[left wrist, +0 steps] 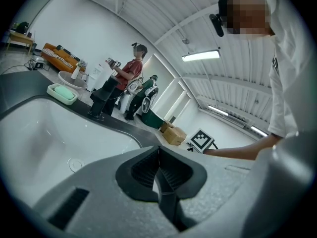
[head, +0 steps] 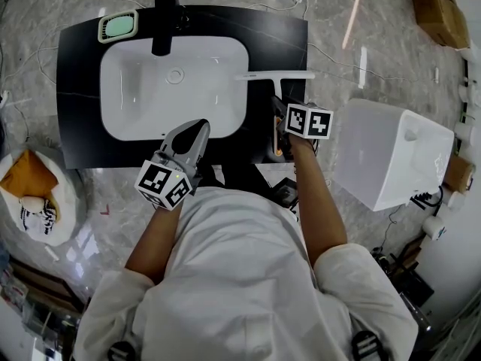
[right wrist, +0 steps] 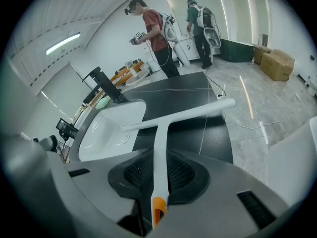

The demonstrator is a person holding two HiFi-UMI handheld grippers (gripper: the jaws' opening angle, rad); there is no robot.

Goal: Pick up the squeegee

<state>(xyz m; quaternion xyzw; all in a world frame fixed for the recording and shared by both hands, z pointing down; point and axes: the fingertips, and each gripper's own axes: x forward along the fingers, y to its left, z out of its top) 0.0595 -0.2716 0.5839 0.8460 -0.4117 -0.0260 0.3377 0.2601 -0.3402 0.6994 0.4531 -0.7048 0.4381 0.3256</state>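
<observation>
One squeegee (right wrist: 178, 117) within right claw (right wrist: 159, 158)

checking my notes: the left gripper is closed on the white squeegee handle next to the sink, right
No: it's the right gripper closed on the squeegee handle, as the right gripper view shows. The left gripper is shut and empty.

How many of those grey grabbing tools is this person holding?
2. The left tool is shut and empty over the near edge of the sink; the right tool is closed on the handle of the squeegee over the black counter.
</observation>
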